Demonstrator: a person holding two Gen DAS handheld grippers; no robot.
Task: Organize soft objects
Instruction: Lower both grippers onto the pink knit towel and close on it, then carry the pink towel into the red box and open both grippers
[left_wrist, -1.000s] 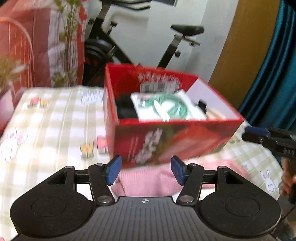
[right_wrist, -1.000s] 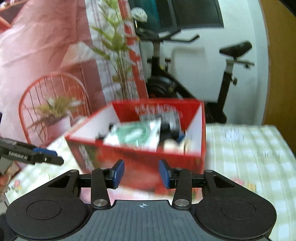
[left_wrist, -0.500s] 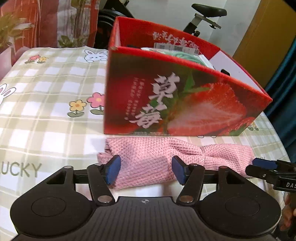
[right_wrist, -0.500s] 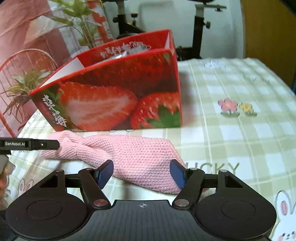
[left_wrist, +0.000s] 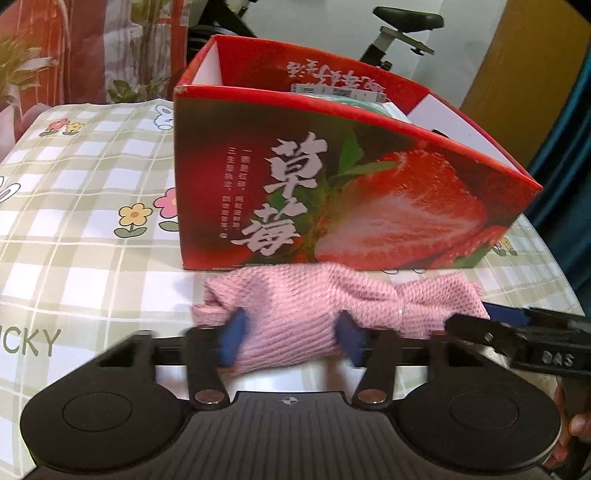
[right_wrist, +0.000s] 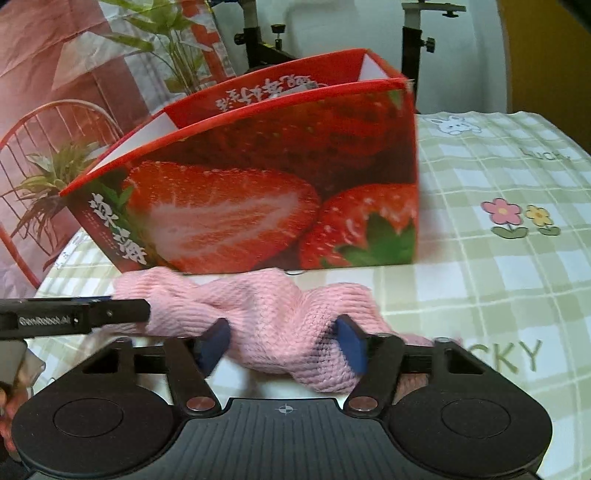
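Nearest the left wrist camera, the left gripper (left_wrist: 291, 334) has its blue pads (left_wrist: 234, 334) set on either side of one end of a pink ribbed knit cloth (left_wrist: 295, 314). Its jaws are closing, with the knit bulging between them and both pads pressed into the fabric. In the right wrist view the right gripper (right_wrist: 282, 343) straddles the cloth's other end in the same way: its jaws are closing too, with a fold of pink knit (right_wrist: 273, 321) between the pads and touching both.

The cloth lies lengthwise on a table covered by a green-and-white checked cloth printed with flowers and rabbits (left_wrist: 81, 206). It is twisted in the middle, and its far long edge sits just beside the base of a red cardboard box printed with strawberries (left_wrist: 354, 192). Each gripper shows in the other's camera, coming in from the side at the cloth's opposite end, so the two stand near each other with only the cloth's middle between them.

Bare tabletop opens to the left of the box in the left view and to the right of it (right_wrist: 509, 192) in the right view. The near side of the cloth also has a strip of free table. The box wall blocks the way straight ahead. The box is open on top, with packaged items just showing above its rim.

Past the table's far edge stand a black exercise bike (left_wrist: 399, 26), a potted green plant (right_wrist: 177, 48) and a red wire chair (right_wrist: 44, 147).
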